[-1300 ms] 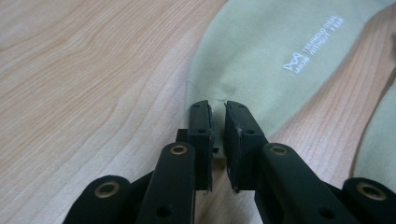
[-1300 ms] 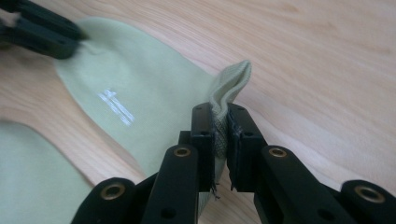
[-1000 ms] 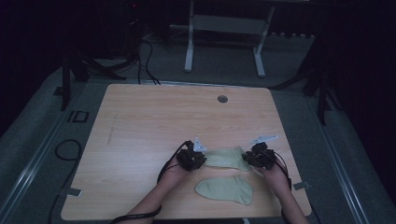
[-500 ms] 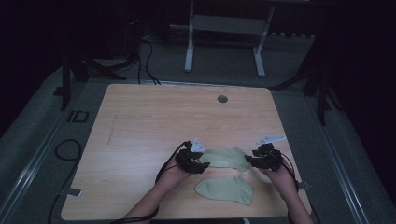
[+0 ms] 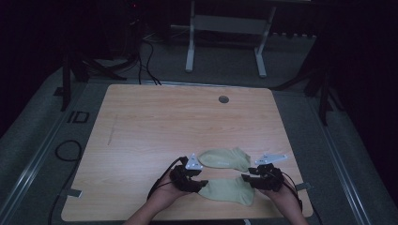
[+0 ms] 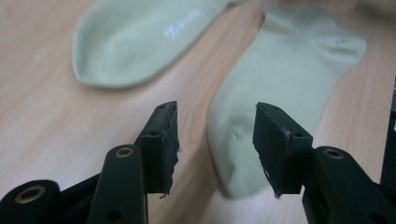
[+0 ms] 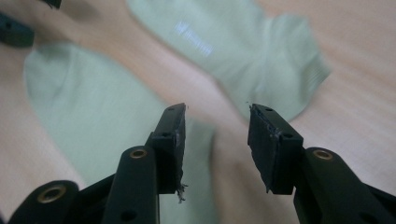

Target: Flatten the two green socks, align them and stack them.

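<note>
Two pale green fabric ankle socks are lying flat near the lower edge of the light wooden table [image 5: 155, 117]. The near sock [image 5: 228, 190] is sitting between the left gripper [image 5: 202, 183] and right gripper [image 5: 245, 178]; the far sock [image 5: 224, 158] is lying just above it. Both grippers' jaws, having just been opening, are standing apart, gripping nothing.

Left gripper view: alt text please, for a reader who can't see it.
Two black jaws of the left gripper stand open just above the toe end of a pale green sock on a wooden table. A second matching sock lies beyond, apart from it.
</note>
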The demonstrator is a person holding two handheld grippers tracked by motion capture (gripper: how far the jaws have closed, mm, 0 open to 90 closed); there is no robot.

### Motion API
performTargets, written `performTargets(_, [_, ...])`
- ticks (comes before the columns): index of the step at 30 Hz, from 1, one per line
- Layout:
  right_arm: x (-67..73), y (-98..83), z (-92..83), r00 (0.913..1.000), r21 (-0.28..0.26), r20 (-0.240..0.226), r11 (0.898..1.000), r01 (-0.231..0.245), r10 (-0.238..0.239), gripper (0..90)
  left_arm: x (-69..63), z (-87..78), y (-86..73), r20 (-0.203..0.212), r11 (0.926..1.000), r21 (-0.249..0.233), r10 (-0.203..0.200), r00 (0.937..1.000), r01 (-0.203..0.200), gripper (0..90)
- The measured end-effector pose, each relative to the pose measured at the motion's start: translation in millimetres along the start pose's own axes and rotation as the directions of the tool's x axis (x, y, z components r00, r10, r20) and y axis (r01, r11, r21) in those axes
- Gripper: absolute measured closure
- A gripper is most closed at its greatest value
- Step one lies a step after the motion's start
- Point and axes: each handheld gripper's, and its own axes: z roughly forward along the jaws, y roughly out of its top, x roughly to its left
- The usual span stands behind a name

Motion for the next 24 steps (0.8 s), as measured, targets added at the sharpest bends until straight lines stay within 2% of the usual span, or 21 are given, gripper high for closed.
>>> performTargets(6, [9.0, -19.1, 0.8, 1.0, 0.041, -0.004, 0.999, 0.006, -0.006, 58.2, -3.9, 3.8, -10.8, 0.011, 0.9997, 0.021, -0.01, 0.9999, 0.01, 54.4])
performTargets(12, [15.2, -26.9, 2.9, 0.9996, 0.067, 0.006, 0.997, 0.028, -0.029, 62.9, -7.5, 8.6, -13.0, 0.015, 0.9986, 0.052, 0.003, 0.9999, -0.004, 65.2])
performTargets(16, [18.5, -27.9, 6.4, 0.998, 0.086, 0.026, 0.995, 0.054, -0.057, 69.1, -8.2, 11.2, -13.4, 0.011, 0.9984, 0.056, 0.004, 0.9999, -0.005, 70.4])
performTargets(20, [20.2, -27.1, 6.7, 0.9976, 0.091, 0.025, 0.994, 0.063, -0.065, 80.6, -9.1, 11.6, -13.0, 0.006, 0.9981, 0.062, -0.001, 1.0, 0.001, 79.0])
performTargets(24, [24.6, -26.1, 6.9, 0.9958, 0.095, 0.042, 0.992, 0.077, -0.081, 84.5, -11.3, 11.9, -12.1, 0.013, 0.9974, 0.072, 0.002, 0.9999, -0.003, 85.8])
